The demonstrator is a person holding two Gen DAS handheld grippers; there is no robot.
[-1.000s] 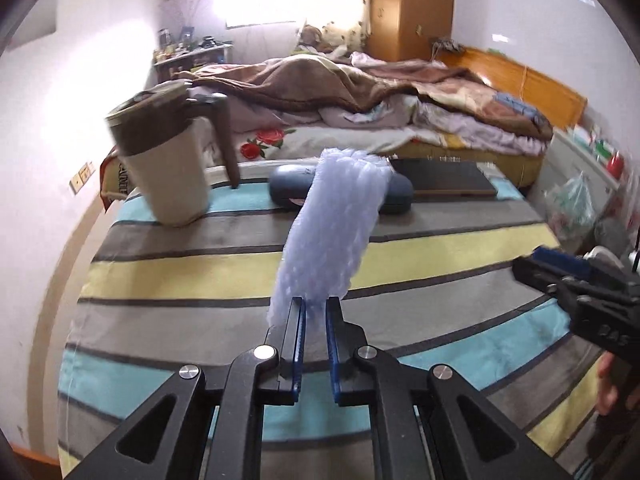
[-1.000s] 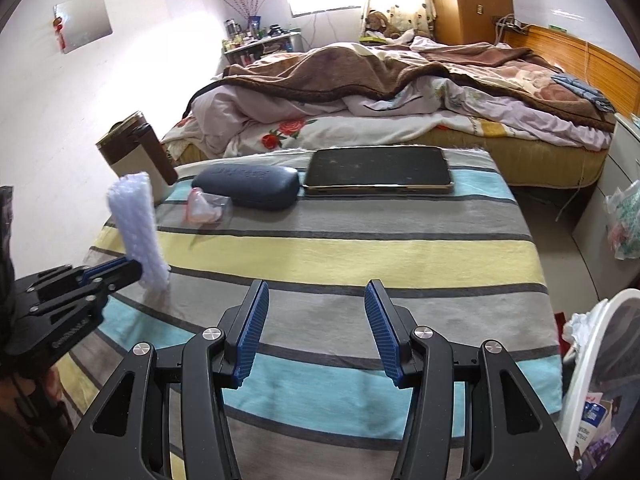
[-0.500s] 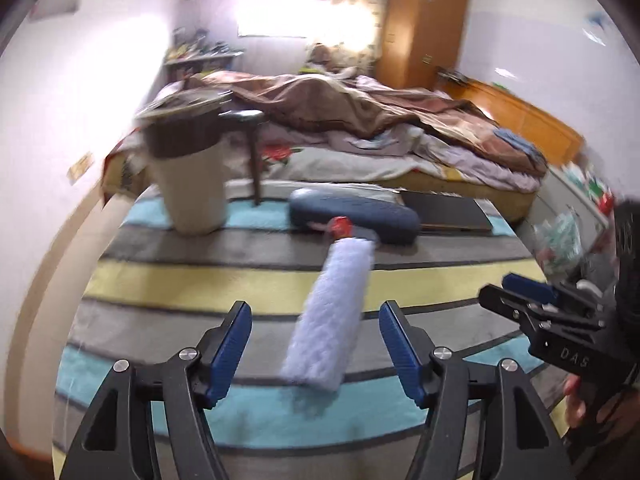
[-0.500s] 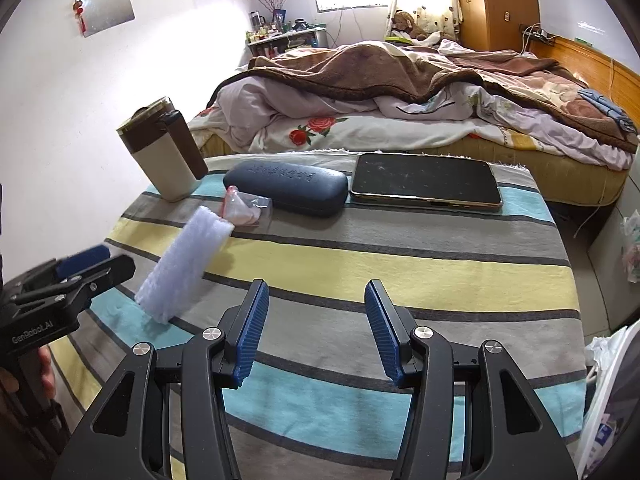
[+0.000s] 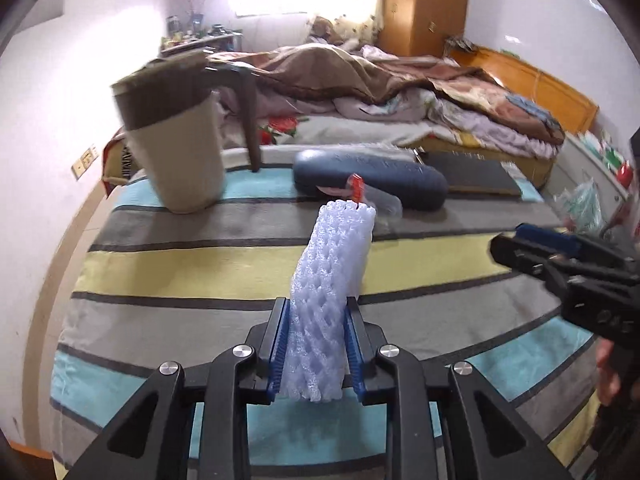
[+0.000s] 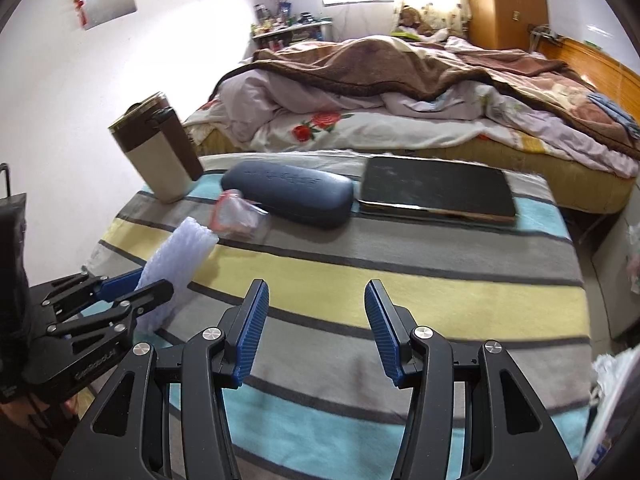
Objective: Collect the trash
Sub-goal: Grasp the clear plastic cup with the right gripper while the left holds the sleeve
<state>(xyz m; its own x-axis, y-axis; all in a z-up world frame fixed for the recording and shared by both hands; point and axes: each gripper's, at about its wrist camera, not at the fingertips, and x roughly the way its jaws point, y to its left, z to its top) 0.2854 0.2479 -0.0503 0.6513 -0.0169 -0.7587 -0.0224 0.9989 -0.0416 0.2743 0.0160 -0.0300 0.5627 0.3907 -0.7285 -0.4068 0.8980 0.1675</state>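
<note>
The white foam-net sleeve [image 5: 326, 280] is clamped in the left hand-held gripper [image 5: 315, 350] above the striped bench [image 6: 400, 280]; the right hand-held gripper [image 6: 314, 328] is spread, empty; transfer to a bin is judged next

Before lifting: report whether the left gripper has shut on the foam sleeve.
Shut on it: left gripper has both blue pads pressed against the foam sleeve.

Both wrist views face the bed [image 5: 400, 92] from low over the striped table [image 6: 400, 280], sharing its tabletop
</note>
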